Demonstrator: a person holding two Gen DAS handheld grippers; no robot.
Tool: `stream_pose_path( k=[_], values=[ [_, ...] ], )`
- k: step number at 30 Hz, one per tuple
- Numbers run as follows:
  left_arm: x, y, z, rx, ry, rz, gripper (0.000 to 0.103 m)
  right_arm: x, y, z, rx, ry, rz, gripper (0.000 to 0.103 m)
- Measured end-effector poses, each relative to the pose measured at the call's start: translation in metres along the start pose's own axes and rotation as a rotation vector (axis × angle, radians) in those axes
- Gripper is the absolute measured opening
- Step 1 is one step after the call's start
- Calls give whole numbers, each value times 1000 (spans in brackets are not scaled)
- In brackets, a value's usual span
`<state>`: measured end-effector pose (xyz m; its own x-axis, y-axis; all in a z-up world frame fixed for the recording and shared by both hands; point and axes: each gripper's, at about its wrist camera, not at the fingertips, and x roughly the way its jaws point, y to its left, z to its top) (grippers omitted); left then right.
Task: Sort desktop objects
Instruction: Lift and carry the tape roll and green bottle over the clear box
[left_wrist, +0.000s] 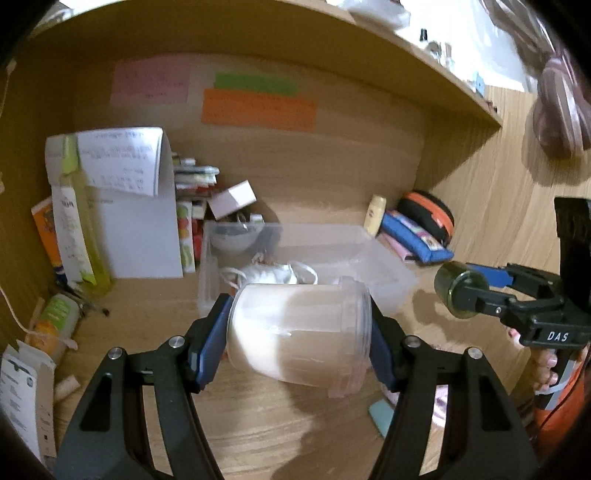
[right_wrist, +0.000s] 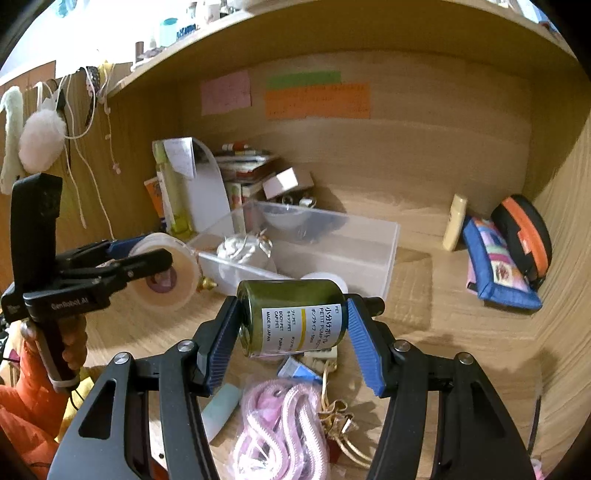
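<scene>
Gripping a frosted cylindrical jar (left_wrist: 299, 336) and a glossy green bottle (right_wrist: 291, 317).

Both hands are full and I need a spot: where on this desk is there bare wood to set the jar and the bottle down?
Bare wood lies right of the clear bin, before the blue pouch, and left of the bin toward the leaning papers. The bin's right half is free too. Crowded: the back-left corner and the near edge by the pink cord.

I see bare tabletop (right_wrist: 424, 280) right of the clear bin (right_wrist: 384, 254), open as far as the pouches (right_wrist: 495, 266) by the side wall. Books and cartons (left_wrist: 74, 229) crowd the back left corner. Near me, a pink cord bundle (right_wrist: 280, 424) blocks the low path, and the shelf (left_wrist: 332, 48) caps headroom.
</scene>
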<state>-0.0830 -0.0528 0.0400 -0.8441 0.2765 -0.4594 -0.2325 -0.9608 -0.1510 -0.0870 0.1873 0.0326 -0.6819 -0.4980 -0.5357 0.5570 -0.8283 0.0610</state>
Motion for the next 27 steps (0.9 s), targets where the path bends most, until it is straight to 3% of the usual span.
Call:
stream_pose_path(
  k=[15, 27],
  values=[
    [13, 7, 46, 12, -63, 75, 65, 16, -19, 37, 12, -51, -35, 54],
    [67, 17, 69, -32, 21, 57, 65, 64, -32, 62, 39, -8, -20, 54]
  ],
)
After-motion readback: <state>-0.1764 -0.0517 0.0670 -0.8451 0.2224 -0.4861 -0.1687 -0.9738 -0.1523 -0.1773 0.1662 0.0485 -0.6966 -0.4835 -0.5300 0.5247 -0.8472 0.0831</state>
